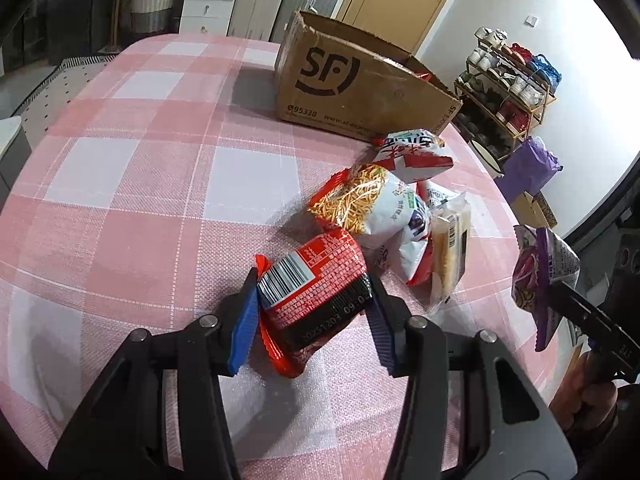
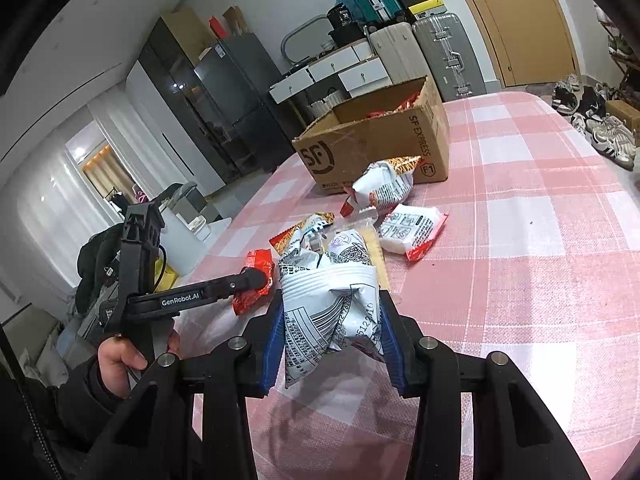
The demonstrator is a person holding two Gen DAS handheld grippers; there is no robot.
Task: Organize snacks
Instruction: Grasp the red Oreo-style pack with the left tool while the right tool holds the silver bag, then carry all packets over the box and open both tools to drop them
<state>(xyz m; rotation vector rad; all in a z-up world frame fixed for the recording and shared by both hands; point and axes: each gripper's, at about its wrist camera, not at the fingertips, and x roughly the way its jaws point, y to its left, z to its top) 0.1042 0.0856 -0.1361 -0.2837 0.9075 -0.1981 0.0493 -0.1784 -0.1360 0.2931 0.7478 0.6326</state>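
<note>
Pink-and-white check table [image 1: 132,168] is seen filling most of both views. A brown cardboard box [image 1: 352,88] w/ "SF" print is set at the far side, top open; red wrappers are glimpsed inside from the right wrist view.

Btwn box and grippers a loose pile of snack packs is spread on the cloth: a big white bag w/ orange noodle-stick picture [image 1: 360,200], a red-and-white pack [image 1: 416,152] nearest the box, a clear-wrapped pale bar [image 1: 448,248] leaning on the pile's right edge, a small white pack w/ red ends [image 2: 412,228] lying apart to the right in the right wrist view.

L gripper [image 1: 314,312] is clamped on a red-and-black pack [image 1: 316,284], barcode side up, blue pads pressed against both sides, pack at the table surface near the pile's near end.

R gripper [image 2: 332,332] is clamped on a white-and-purple pack [image 2: 328,308], crumpled btwn the blue pads, held above the table, off to the right of the pile.

A hand [image 2: 120,356] is seen gripping the L gripper's handle.
</note>
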